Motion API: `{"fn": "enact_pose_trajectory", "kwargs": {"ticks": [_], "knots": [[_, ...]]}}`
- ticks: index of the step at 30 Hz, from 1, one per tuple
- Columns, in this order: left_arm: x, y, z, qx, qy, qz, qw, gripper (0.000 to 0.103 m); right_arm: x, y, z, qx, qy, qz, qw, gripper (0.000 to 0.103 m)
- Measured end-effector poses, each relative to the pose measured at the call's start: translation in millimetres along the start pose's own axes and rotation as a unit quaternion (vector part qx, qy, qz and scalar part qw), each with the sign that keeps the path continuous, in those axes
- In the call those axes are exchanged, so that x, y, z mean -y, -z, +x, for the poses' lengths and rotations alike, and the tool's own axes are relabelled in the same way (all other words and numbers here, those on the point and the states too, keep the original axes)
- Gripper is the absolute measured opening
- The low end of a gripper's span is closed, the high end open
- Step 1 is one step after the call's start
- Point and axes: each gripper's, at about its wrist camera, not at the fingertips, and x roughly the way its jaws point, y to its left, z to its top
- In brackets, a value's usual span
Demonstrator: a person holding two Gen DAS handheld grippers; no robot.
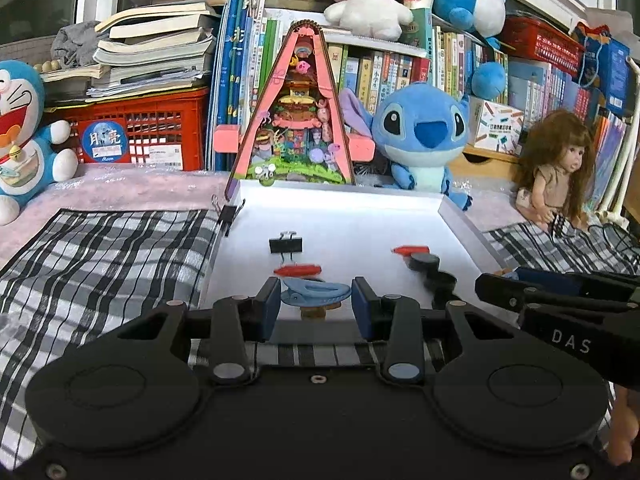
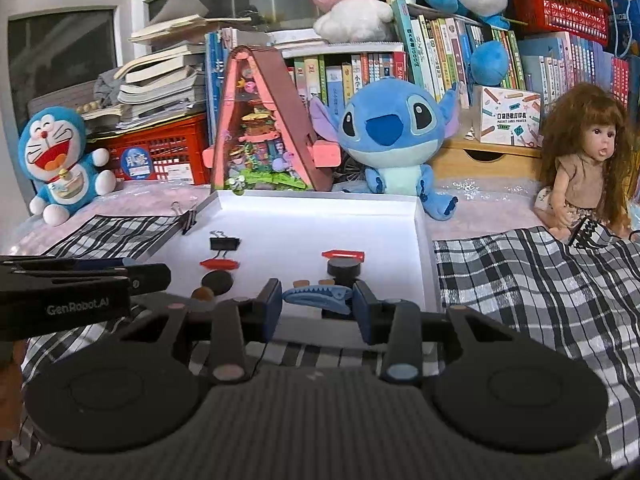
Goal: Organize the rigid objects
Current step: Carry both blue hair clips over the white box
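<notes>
Left jaws: the left gripper (image 1: 316, 304) has its 2 blue pads (image 1: 269, 304) set on either end of a blue plastic toothed hair clip (image 1: 316, 291), pinching it.
Right jaws: the right gripper (image 2: 318, 304) pinches a second blue toothed hair clip (image 2: 316, 295) the same way, 1 pad at each end.
Where the clips are: both clips sit above the near edge of a shallow white cardboard tray (image 1: 460, 216); whether they touch its floor I cannot tell.
Grippers together: side by side, the right one showing at the right edge of the left wrist view, the left one at the left edge of the right wrist view.
Just beyond the left jaws: a red oblong plastic piece (image 1: 298, 270) lies on the tray floor, with a black metal binder clip (image 1: 285, 245) behind it.
Right part of the tray: a second red oblong piece (image 1: 410, 249) lies beside black round discs (image 1: 426, 262).
Tray's left wall: another black binder clip (image 1: 228, 212) is clamped on the rim.
Under the tray: a black-and-white checked cloth (image 1: 100, 248) on a pink cover.
Behind the tray: a pink A-frame toy house (image 1: 298, 120) and a blue Stitch plush (image 1: 420, 132).
Far left: a blue Doraemon plush (image 1: 24, 136) before a red plastic crate (image 1: 152, 132) stacked with books.
Far right: a long-haired doll (image 1: 560, 164).
Back wall: shelves of upright books with more plush toys on top.
</notes>
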Motion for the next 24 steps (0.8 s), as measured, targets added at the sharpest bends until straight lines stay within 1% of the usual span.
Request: {"fn": "enact_pose_trajectory", "kwargs": {"ticks": [3, 10, 15, 24], "knots": [[-0.8, -6.6, 8.0, 0.002, 0.012, 0.001, 0.9999, 0.036, 2.9, -6.2, 9.6, -0.007, -0.001, 0.002, 1.000, 0.044], [-6.6, -19.3, 32.8, -0.020, 0.026, -0.014, 0.9993, 0.036, 12.3, -22.7, 31.5, -0.031, -0.004, 0.031, 0.999, 0.044], [-12.3, -27.5, 52.4, -0.037, 0.023, -0.021, 0.9988, 0.036, 17.2, -32.7, 48.2, -0.050, -0.002, 0.042, 0.998, 0.044], [-14.9, -41.3, 88.3, -0.070, 0.010, -0.021, 0.9973, 0.036, 24.9, -51.9, 80.6, -0.091, -0.013, 0.066, 0.994, 0.044]]}}
